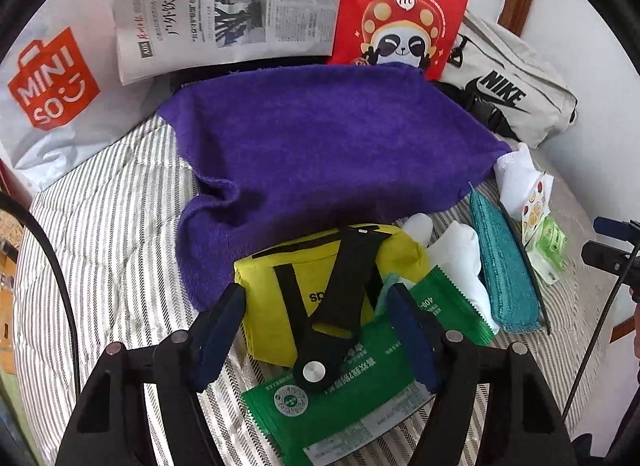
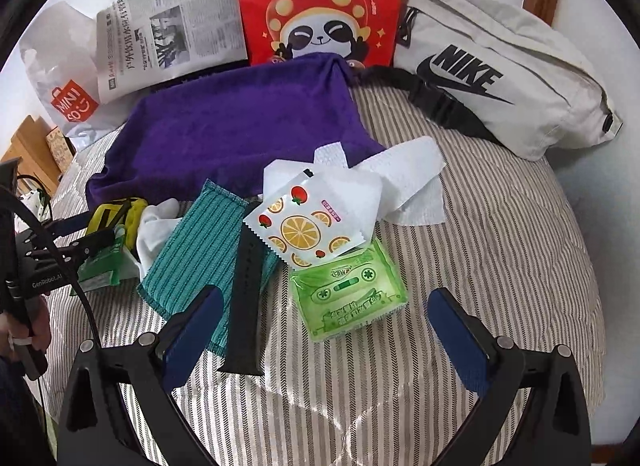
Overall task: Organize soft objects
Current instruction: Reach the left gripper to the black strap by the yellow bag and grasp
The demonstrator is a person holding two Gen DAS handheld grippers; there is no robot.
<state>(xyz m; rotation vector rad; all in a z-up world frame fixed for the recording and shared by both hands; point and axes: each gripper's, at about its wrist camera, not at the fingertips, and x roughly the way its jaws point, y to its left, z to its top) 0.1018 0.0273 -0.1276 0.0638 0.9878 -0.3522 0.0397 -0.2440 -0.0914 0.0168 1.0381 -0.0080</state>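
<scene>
A purple towel lies spread on the striped cushion; it also shows in the right wrist view. My left gripper is open above a yellow pouch, a black watch strap and a green wipes pack. My right gripper is open and empty over a light green packet, with a black strap and a teal cloth by its left finger. A fruit-print sachet and white tissues lie beyond.
At the back stand a newspaper, a red panda paper bag, a white Miniso bag and a beige Nike waist bag. A white sock lies by the teal cloth. The cushion edge curves at right.
</scene>
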